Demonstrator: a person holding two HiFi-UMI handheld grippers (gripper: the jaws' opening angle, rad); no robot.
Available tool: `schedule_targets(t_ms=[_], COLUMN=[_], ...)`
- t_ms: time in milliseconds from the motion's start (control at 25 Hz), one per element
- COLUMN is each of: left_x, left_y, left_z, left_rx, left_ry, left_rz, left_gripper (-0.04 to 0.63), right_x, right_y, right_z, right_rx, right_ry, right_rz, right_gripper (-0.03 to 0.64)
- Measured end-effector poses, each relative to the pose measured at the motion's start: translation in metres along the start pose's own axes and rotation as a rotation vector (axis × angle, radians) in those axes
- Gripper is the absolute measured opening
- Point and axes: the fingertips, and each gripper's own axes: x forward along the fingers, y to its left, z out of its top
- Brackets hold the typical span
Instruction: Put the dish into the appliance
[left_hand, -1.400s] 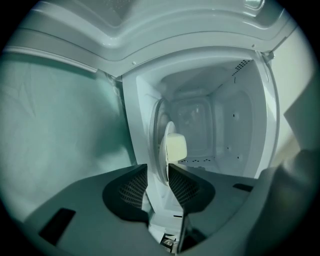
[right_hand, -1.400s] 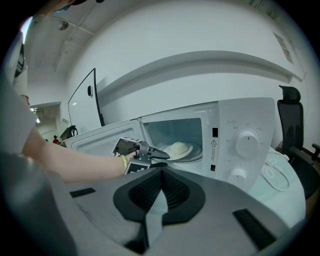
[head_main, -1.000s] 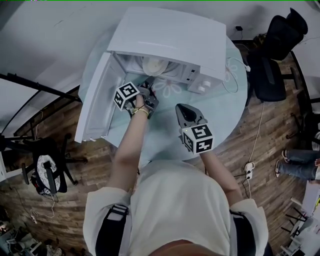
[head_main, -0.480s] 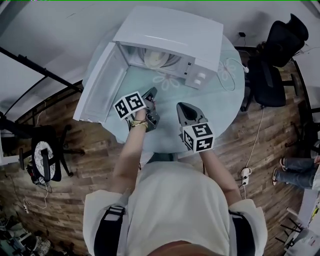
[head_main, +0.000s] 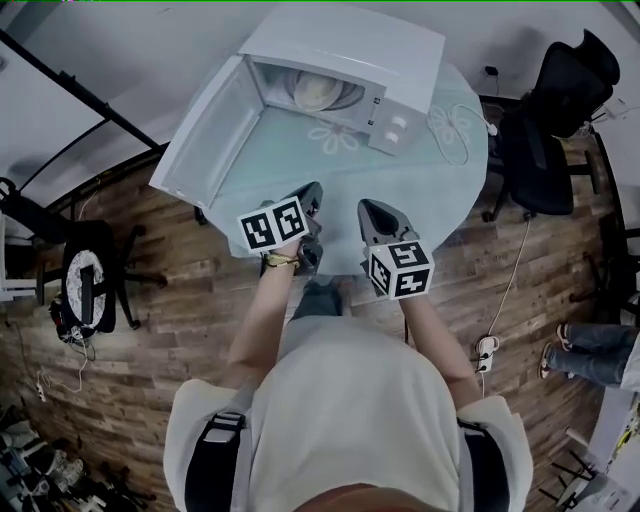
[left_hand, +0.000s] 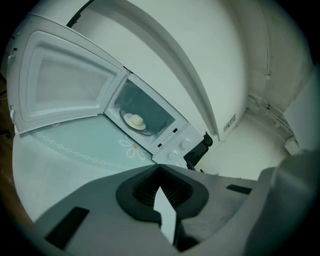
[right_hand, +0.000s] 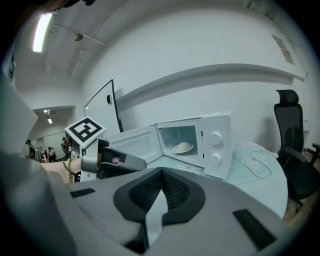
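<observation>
Pale-green counter is carrying the white appliance at its far edge, with its door standing open and the dish already lying inside. Left gripper, jaws just closing on nothing, and right gripper, clenched empty, are hovering at the near edge. Only shutting the door is seemingly remaining.

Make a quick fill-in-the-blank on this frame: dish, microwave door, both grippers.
1. The dish sits ____ the microwave.
2. The microwave's door stands ____.
3. The left gripper and the right gripper hold nothing, and both have their jaws ____.

Missing words: inside; open; shut.
</observation>
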Motion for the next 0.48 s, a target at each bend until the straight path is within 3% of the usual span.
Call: schedule_targets(t_ms=[480], left_x=[-0.065], left_y=[-0.028], left_z=[-0.102], left_rx=[0.075], left_ry=[0.077], left_rz=[0.028], left_gripper=[0.009], right_x=[-0.074], right_y=[0.031], right_z=[-0.04], right_rx=[0.039], right_ry=[-0.013], right_rz=[0.024], right_gripper=[0.005])
